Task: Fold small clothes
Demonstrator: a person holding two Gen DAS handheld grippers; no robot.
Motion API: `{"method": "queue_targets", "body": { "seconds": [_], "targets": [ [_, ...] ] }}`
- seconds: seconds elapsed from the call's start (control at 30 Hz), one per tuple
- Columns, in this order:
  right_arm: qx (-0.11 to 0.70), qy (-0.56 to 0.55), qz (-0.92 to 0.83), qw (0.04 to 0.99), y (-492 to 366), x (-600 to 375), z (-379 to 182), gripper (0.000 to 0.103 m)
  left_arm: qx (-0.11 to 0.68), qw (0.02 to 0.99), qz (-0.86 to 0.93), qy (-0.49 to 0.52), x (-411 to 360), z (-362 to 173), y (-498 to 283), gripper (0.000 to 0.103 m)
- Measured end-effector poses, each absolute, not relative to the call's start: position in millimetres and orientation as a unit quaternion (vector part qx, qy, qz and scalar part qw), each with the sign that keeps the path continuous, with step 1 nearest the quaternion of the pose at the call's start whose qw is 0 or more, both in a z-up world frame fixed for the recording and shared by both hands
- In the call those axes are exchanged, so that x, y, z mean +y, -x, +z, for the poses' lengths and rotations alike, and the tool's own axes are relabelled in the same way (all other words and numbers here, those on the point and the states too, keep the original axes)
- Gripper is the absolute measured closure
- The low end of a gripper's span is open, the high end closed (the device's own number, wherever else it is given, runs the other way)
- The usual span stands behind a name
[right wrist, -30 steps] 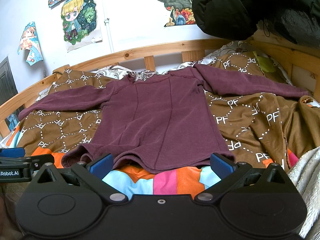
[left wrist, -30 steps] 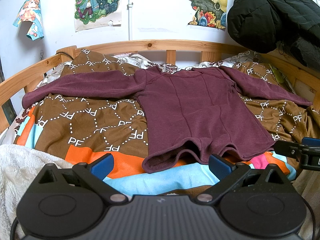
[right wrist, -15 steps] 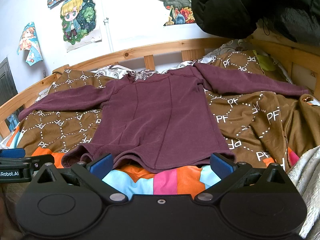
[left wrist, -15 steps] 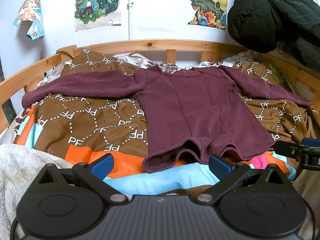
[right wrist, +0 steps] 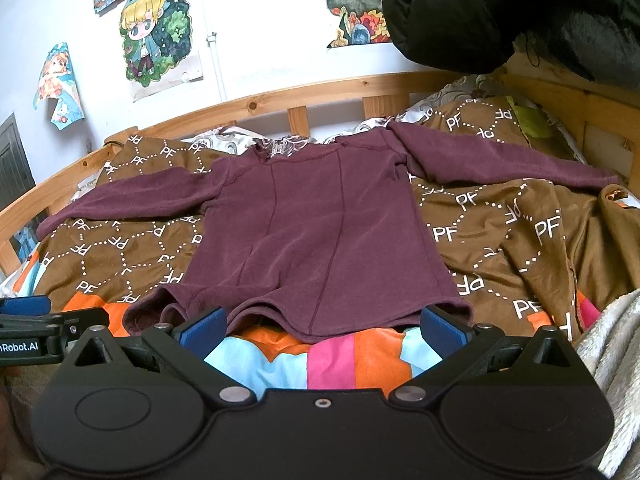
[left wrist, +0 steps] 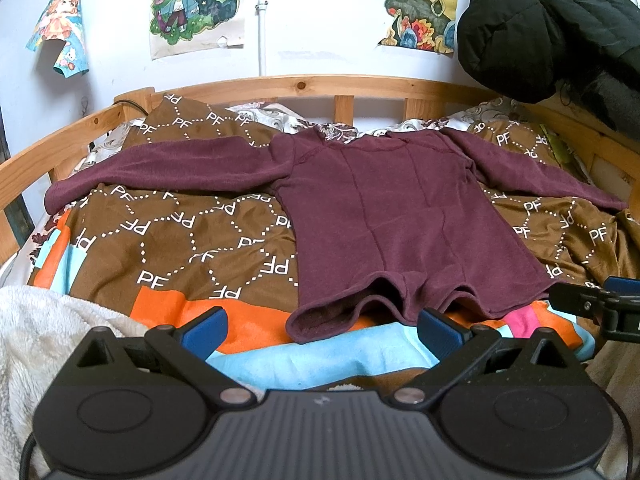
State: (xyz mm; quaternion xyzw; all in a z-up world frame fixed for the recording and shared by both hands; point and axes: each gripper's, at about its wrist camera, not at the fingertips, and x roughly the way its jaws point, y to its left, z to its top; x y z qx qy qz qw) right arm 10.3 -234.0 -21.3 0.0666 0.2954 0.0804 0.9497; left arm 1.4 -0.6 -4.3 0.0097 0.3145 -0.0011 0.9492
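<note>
A maroon long-sleeved top (left wrist: 392, 216) (right wrist: 320, 232) lies flat on the bed, collar toward the far rail and both sleeves spread wide. Its rippled hem is the nearest part. My left gripper (left wrist: 320, 330) hovers open just short of the hem's left half, with nothing between its blue pads. My right gripper (right wrist: 322, 328) is open too, close to the hem's right half and holding nothing. Each gripper shows at the edge of the other's view: the right gripper (left wrist: 600, 308) and the left gripper (right wrist: 36, 328).
A brown patterned blanket (left wrist: 180, 232) with orange, blue and pink patches covers the bed. A wooden rail (left wrist: 320, 84) rings it. A black padded jacket (left wrist: 560, 20) hangs at the upper right. White fleece (left wrist: 36, 340) lies at the near left, more fleece (right wrist: 612, 352) at the near right.
Almost nothing differs. The right wrist view has tilted slightly; both grippers stay open near the hem and the top has not moved.
</note>
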Motion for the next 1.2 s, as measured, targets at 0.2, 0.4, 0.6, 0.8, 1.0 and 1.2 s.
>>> {"method": "queue_targets", "body": {
  "seconds": [0.2,0.4,0.6,0.8,1.0,1.2],
  "targets": [
    [0.311,-0.071,0.076,0.945,-18.2,-235.8,-20.0,0.000,0.338,0.941,0.003,-0.005,4.9,-5.0,-16.3,0.001],
    [0.335,-0.069,0.076,0.937,-43.4,-235.4,-11.4,0.000,0.366,0.931,0.001,0.003,11.4,0.7,-43.6,0.001],
    [0.341,-0.002,0.028,0.940,-72.8,-236.4,-4.1,0.000,0.386,0.922,0.000,0.004,16.5,8.5,-82.1,0.001],
    [0.341,0.017,0.008,0.940,-99.6,-249.7,-4.0,0.000,0.398,0.917,-0.011,-0.004,12.2,16.3,-130.4,0.001],
    [0.344,0.013,-0.005,0.939,-136.5,-266.1,-6.1,0.000,0.404,0.914,-0.021,-0.029,-3.0,16.4,-178.6,0.001],
    [0.326,0.003,-0.013,0.945,-175.2,-287.7,0.6,0.000,0.412,0.911,-0.021,0.000,-6.4,8.0,-223.9,0.001]
  ]
}}
